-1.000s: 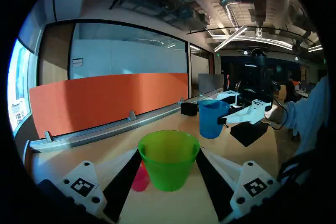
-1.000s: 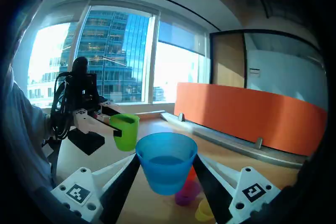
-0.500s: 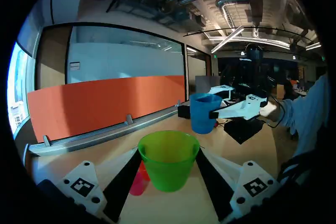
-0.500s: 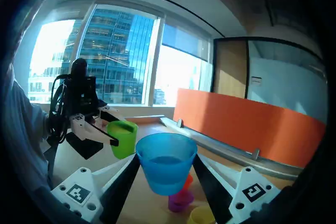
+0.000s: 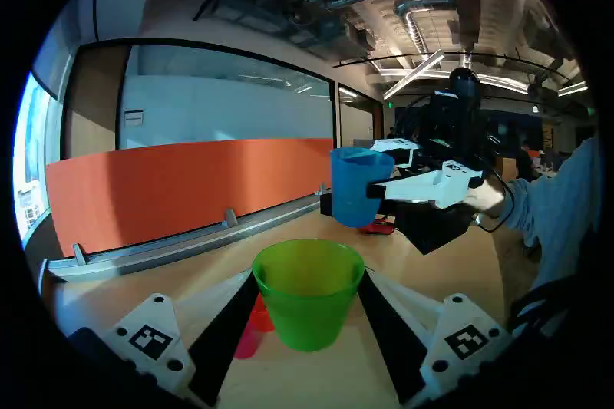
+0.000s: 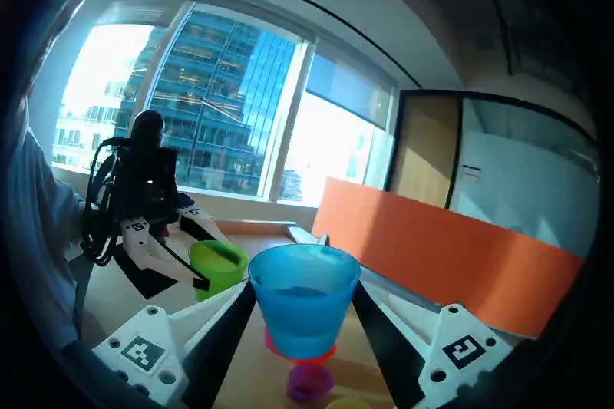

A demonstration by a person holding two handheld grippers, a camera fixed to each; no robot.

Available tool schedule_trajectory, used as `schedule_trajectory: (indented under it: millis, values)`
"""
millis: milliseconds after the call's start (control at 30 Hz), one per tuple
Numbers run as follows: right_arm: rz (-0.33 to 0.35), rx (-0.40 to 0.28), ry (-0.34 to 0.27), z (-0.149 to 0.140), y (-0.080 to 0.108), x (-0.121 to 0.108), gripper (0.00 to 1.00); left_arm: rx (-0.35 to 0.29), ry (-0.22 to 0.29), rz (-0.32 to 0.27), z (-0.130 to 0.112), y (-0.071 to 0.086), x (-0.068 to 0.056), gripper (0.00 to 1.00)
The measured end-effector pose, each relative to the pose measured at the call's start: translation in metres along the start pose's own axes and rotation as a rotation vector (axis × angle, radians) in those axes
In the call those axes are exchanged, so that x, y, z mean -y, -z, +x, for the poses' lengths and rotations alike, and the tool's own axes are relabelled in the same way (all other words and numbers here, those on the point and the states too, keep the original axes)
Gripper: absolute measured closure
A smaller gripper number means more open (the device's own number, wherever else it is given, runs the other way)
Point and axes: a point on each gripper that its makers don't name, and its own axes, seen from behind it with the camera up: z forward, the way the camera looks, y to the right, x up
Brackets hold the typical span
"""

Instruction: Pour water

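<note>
In the left gripper view, my left gripper [image 5: 307, 298] is shut on a green cup [image 5: 308, 290] held upright above the wooden table [image 5: 460, 271]. Farther off, up and to the right, the right gripper [image 5: 376, 190] holds a blue cup [image 5: 358, 185] above table level. In the right gripper view, my right gripper [image 6: 303, 309] is shut on the blue cup [image 6: 304, 298], which has water in it. The left gripper [image 6: 201, 282] with the green cup [image 6: 216, 266] shows lower left of it, held by a person's hand.
Small red and pink cups [image 5: 253, 326] sit on the table under the green cup; red, purple and yellow cups [image 6: 307, 378] show below the blue one. An orange panel [image 5: 184, 179] on a metal rail edges the table. A sleeve [image 5: 560, 209] is at right.
The right gripper has lifted the blue cup higher and nearer to the green cup. The green cup sits lower in the right gripper view. Both cups stay upright.
</note>
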Motion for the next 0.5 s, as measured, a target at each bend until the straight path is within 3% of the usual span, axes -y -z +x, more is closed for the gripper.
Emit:
schedule_trajectory:
  millis: [500]
  values:
    - [-0.005, 0.004, 0.220, 0.027, -0.014, -0.014, 0.11, -0.007, 0.017, -0.025, 0.000, -0.013, -0.008, 0.13]
